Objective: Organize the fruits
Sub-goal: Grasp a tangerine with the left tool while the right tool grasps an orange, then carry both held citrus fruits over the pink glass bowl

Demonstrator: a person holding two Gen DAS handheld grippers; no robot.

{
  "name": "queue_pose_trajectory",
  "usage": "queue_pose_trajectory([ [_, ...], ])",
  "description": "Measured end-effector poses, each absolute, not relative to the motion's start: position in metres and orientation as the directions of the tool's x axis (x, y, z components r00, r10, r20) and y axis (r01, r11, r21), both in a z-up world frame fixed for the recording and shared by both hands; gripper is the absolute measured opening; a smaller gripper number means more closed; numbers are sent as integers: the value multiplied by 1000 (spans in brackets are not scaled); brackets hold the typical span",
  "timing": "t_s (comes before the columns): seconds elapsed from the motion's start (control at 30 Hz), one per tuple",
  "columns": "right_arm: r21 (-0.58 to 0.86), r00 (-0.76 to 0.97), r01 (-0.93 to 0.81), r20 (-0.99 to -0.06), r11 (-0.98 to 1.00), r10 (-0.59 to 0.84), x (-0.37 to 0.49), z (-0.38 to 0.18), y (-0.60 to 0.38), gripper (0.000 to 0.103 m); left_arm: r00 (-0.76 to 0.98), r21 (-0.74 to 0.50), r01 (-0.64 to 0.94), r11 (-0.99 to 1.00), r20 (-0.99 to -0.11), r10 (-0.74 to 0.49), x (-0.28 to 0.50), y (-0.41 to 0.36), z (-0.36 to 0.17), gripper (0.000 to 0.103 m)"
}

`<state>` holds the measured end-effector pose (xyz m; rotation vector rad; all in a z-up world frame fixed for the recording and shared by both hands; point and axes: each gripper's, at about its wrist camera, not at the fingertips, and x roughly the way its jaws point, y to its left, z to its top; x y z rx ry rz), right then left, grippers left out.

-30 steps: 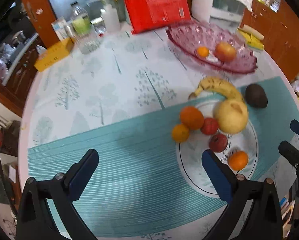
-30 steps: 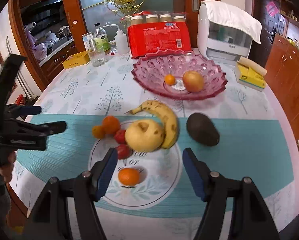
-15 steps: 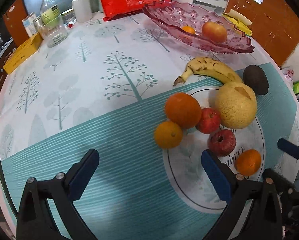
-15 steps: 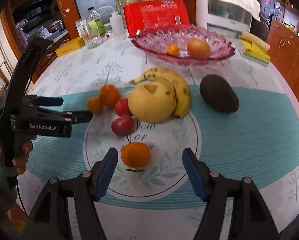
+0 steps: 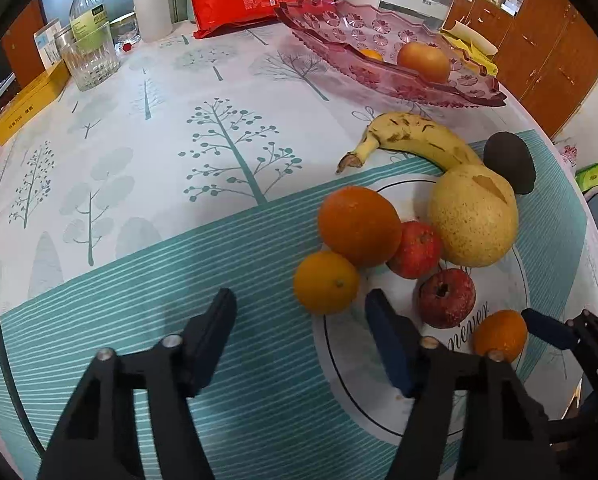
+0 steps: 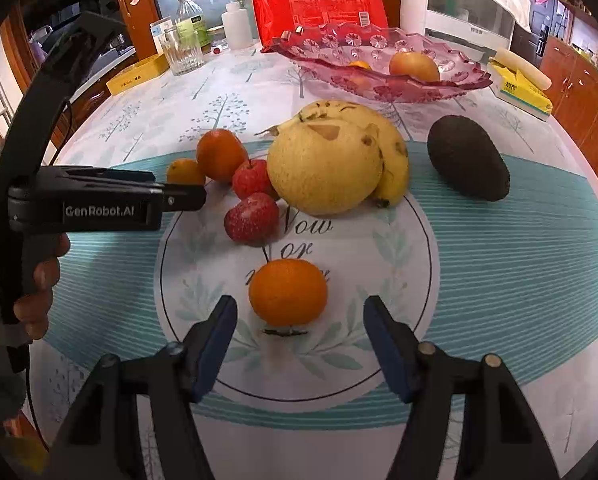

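Note:
Fruit lies on a teal placemat: a small orange (image 5: 325, 282), a big orange (image 5: 359, 226), two red apples (image 5: 446, 298), a yellow pear (image 5: 473, 216), a banana (image 5: 411, 136), a dark avocado (image 5: 509, 162) and a mandarin (image 6: 288, 298). My left gripper (image 5: 301, 308) is open, its fingers on either side of the small orange and just short of it. My right gripper (image 6: 299, 312) is open around the near side of the mandarin. A pink glass bowl (image 6: 383, 80) at the back holds an apple (image 6: 413, 66) and a small orange.
Behind the bowl stand a red package (image 6: 319, 4) and a white appliance (image 6: 459, 4). A glass (image 5: 91, 60), bottles and a yellow box (image 5: 29, 100) are at the back left. A yellow box (image 6: 519, 90) lies at the right edge.
Both grippers have moved forward and lower toward the fruit. The left now flanks the small orange; the right now flanks the mandarin. Both stayed open.

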<state>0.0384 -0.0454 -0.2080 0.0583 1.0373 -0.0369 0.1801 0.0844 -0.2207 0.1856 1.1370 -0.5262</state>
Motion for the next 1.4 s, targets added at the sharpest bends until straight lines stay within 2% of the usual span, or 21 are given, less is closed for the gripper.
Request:
queue_pose_trajectory([
  [0.2,17,498,58,-867,998,-15,37,-215,-43,52,332,-118,499,858,-889,-316,177,82,-218,56],
  [0.3,9,499,60,-867,998,-22,37,-217,-43,50,327,-122,500,857,-890,-317,177,82,-219,45],
  [0.47,4,508,58,-861,998,-26,39,-217,-42,48,317,-147,495,857,-887,-335,179,83,-220,38],
  [0.57,8,515,54,-857,998,-21,41,-217,-41,44,314,-161,497,852,-883,-350,179,82,-219,28],
  [0.63,16,520,47,-854,999,-10,42,-217,-39,37,321,-151,500,853,-882,-344,178,81,-219,28],
  [1.07,41,543,53,-839,998,6,37,-207,-47,35,344,-152,495,856,-870,-353,168,83,-204,27],
  [1.4,62,630,30,-776,998,30,28,-156,-54,35,379,-152,532,833,-836,-396,147,77,-155,27],
])
